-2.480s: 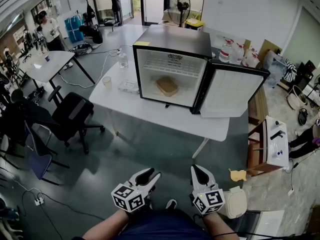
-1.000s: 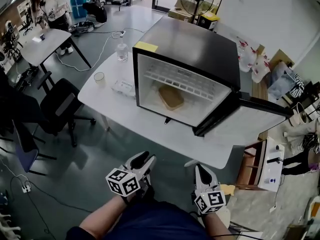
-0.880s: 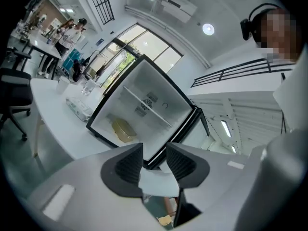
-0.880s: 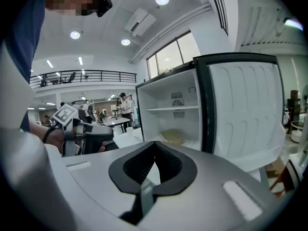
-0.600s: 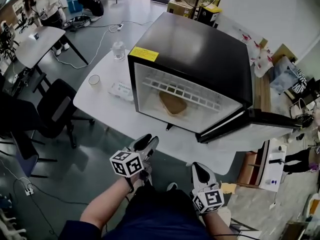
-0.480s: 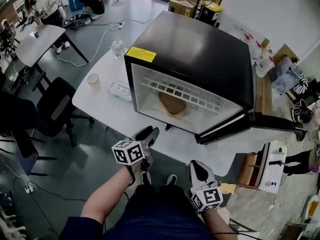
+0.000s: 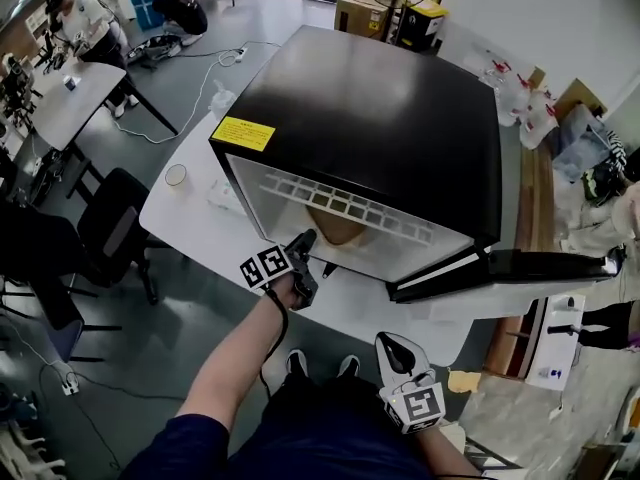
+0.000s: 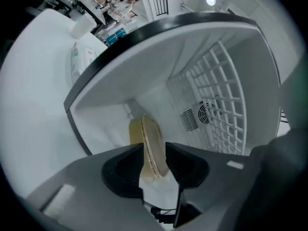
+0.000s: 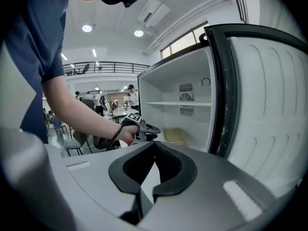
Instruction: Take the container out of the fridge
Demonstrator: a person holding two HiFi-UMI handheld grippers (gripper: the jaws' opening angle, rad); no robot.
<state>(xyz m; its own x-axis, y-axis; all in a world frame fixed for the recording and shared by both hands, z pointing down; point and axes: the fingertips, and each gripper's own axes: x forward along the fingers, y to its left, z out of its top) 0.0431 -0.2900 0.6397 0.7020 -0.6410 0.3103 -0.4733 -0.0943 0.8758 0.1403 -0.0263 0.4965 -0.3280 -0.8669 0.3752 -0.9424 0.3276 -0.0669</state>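
Observation:
A black mini fridge (image 7: 380,128) stands on a white table (image 7: 195,233) with its door (image 7: 510,266) swung open to the right. A tan, lidded container (image 7: 335,230) lies on the fridge floor under a wire shelf. My left gripper (image 7: 308,253) is stretched out to the fridge opening and is open. In the left gripper view the container (image 8: 149,146) shows in the gap between the jaws, farther in and untouched. My right gripper (image 7: 398,351) hangs low by my body, shut and empty. The right gripper view shows the left gripper (image 9: 147,131) just short of the container (image 9: 174,135).
A paper cup (image 7: 176,175) and a flat white packet (image 7: 222,196) lie on the table left of the fridge. A black office chair (image 7: 110,233) stands on the left. People are at another table (image 7: 60,88) at the far left.
I have stepped up to the fridge. My left arm has reached forward from near my body to the fridge opening. The right gripper has stayed low.

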